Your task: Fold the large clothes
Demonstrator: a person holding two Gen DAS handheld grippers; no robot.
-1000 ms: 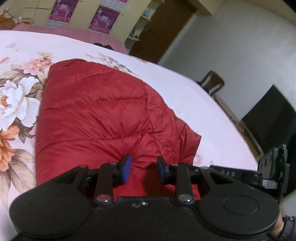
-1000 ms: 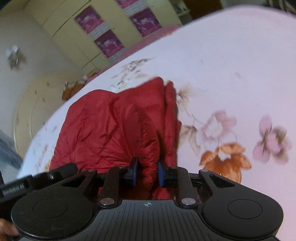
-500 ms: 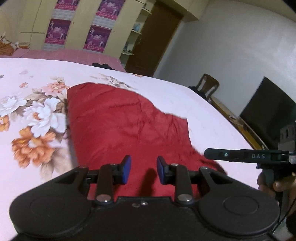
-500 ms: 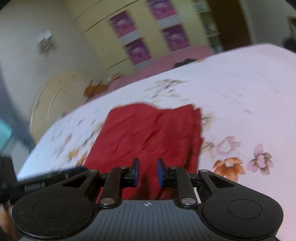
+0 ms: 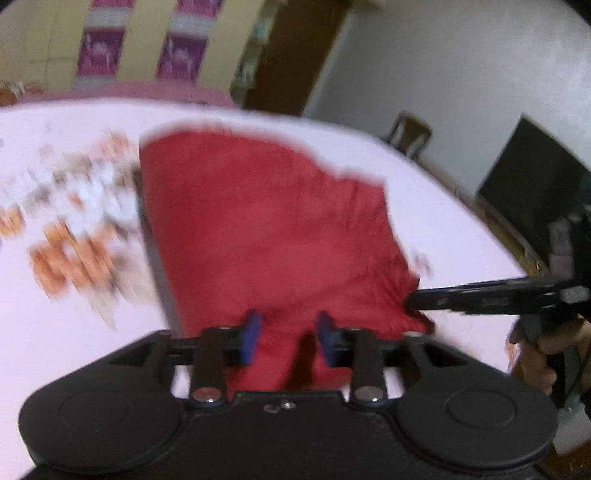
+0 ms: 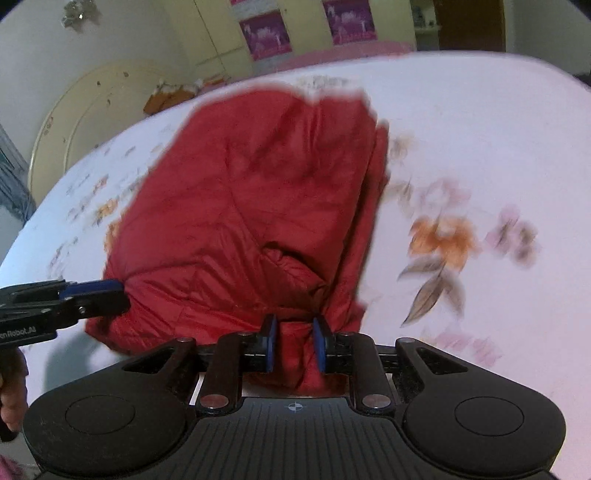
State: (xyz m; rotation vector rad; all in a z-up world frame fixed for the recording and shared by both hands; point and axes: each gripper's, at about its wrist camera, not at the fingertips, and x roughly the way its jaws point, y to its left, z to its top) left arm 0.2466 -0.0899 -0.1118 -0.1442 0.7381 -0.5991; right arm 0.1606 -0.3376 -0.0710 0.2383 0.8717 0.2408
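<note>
A wide bed covered in a pale sheet with a flower print fills most of the room ahead of both tools, and on it lies the red padded jacket, spread out from just in front of the fingers toward the far side of the sheet. In the left wrist view the jacket is blurred, its near hem bunched low between the fingers. The right gripper has its blue pads pressed against a gathered fold of the near hem, clamped on the cloth, with the rest of the jacket fanning out beyond the fingertips. The left gripper has red fabric lying between its pads, which stand somewhat apart; whether they actually pinch the cloth I cannot tell through the blur. Off to the left of the right gripper's fingers, the left gripper meets the jacket's near corner. Beyond the bed stand yellow wardrobe doors with purple posters.
</note>
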